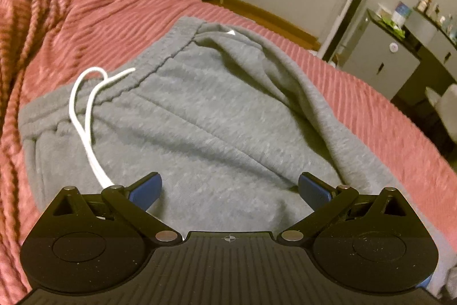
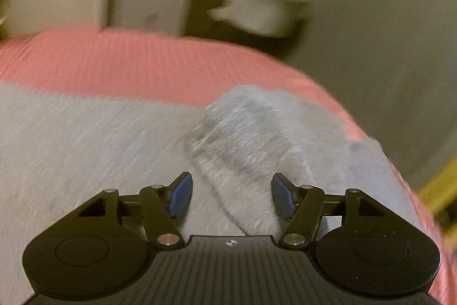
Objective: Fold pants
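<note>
**Both tools spread wide above grey pants on the pink bed**

The grey fleece sweatpants (image 1: pixel 200 116) lie across the ribbed pink bedspread (image 1: pixel 94 13), filling the middle of the left wrist frame, waistband toward the upper left, with the white drawstring cord (image 1: pixel 85 105) looped at centre left. The left tool (image 1: pixel 230 190) stands wide apart, holding nothing. In the blurred right wrist frame, the right tool (image 2: pixel 231 193) is parted and empty above a rumpled fold.

A raised fold (image 1: pixel 285 82) ridges the grey pants (image 1: pixel 185 116); the pink blanket (image 1: pixel 371 105) alongside lies open.
</note>
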The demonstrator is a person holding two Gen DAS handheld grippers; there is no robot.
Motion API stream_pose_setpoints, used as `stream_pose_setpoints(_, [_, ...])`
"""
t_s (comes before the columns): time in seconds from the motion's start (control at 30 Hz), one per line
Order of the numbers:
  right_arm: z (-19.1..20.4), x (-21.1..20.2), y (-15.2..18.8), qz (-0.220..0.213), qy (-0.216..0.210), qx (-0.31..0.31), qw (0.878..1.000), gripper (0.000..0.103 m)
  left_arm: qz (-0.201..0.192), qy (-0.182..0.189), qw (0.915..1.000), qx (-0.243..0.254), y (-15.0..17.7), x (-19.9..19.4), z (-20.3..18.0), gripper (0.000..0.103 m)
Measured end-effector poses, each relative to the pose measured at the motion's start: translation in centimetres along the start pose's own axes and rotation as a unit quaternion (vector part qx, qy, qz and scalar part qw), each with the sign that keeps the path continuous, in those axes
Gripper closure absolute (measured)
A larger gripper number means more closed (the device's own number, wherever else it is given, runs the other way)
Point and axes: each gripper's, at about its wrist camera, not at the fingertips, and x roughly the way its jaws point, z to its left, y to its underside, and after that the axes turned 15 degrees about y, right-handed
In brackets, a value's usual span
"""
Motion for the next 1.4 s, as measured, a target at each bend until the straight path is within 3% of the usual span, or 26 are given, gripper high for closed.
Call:
stream_pose_setpoints(0.07, [-0.6,0.8,0.6,0.011,0.000,0.074,0.997,0.058,-0.013,-0.006,0.9996,0.023,-0.2,-0.1,-0.4,0.000])
stream_pose_setpoints(0.13, [-0.3,1.5,1.0,-0.003,-0.004,0.056,0.998,0.066,-0.033,0.002,0.9988,0.037,-0.5,-0.3,-0.9,0.000])
stream_pose_setpoints(0.2, [-0.3,0.9,1.4,-0.028,-0.006,0.024,0.999,0.078,-0.040,0.040,0.9979,0.031,-1.3,0.0,-1.2,0.000])
stream_pose_setpoints(0.27, [-1.4,0.5,1.6,-0.031,-0.023,0.042,0.998,0.087,-0.039,0.095,0.9945,0.020,-2.2,0.7,-1.1,0.000])
stream_pose_setpoints(0.33, [-2.7,1.4,1.7,-0.014,-0.052,0.082,0.995,0.088,-0.033,0.130,0.9908,-0.022,-4.2,1.9,-0.7,0.000])
stream_pose_setpoints(0.4, [-3.6,2.4,1.5,0.001,-0.073,0.106,0.992,0.088,-0.024,0.116,0.9918,-0.048,-6.3,3.5,-0.5,0.000])
stream_pose_setpoints(0.53, [-4.5,3.5,1.5,0.022,-0.100,0.131,0.986,0.088,0.003,0.061,0.9980,-0.018,-9.9,6.7,-1.8,0.000])
stream_pose_setpoints(0.73, [-5.6,4.3,1.9,0.033,-0.132,0.159,0.978,0.088,0.043,0.092,0.9948,-0.005,-11.1,9.8,-3.4,0.000])
stream_pose_setpoints(0.77, [-5.8,4.2,2.1,0.033,-0.135,0.159,0.977,0.088,0.045,0.091,0.9948,-0.004,-11.1,10.2,-3.4,0.003])
stream_pose_setpoints(0.8, [-5.8,4.2,2.1,0.032,-0.136,0.158,0.977,0.088,0.049,0.094,0.9943,-0.003,-11.1,10.6,-3.4,0.013])
stream_pose_setpoints(0.87, [-6.0,3.9,2.2,0.032,-0.137,0.162,0.977,0.088,0.063,0.106,0.9924,-0.010,-11.2,11.4,-3.1,0.044])
stream_pose_setpoints(0.93, [-6.0,3.9,2.2,0.033,-0.138,0.164,0.976,0.088,0.074,0.116,0.9904,-0.015,-11.1,12.1,-2.7,0.045])
stream_pose_setpoints(0.97, [-6.1,4.0,2.2,0.035,-0.139,0.168,0.975,0.088,0.082,0.114,0.9900,-0.013,-11.1,12.5,-2.5,0.052])
stream_pose_setpoints(1.0, [-6.2,4.0,2.1,0.037,-0.140,0.172,0.974,0.088,0.088,0.110,0.9900,-0.010,-11.0,12.7,-2.3,0.068])
stream_pose_setpoints(1.07, [-6.6,4.2,2.1,0.042,-0.144,0.186,0.971,0.092,0.090,0.114,0.9893,-0.012,-11.0,12.7,-1.7,0.081])
stream_pose_setpoints(1.17, [-8.2,4.7,2.2,0.060,-0.166,0.236,0.956,0.094,0.072,0.144,0.9863,-0.036,-10.8,10.8,-0.4,0.086])
stream_pose_setpoints(1.3, [-12.1,5.4,2.6,0.062,-0.197,0.336,0.919,0.095,0.040,0.162,0.9860,-0.008,-10.2,6.0,0.6,0.090])
stream_pose_setpoints(1.4, [-16.2,4.5,2.7,0.034,-0.208,0.403,0.891,0.095,0.000,0.186,0.9825,-0.013,-9.4,0.7,1.8,0.096])
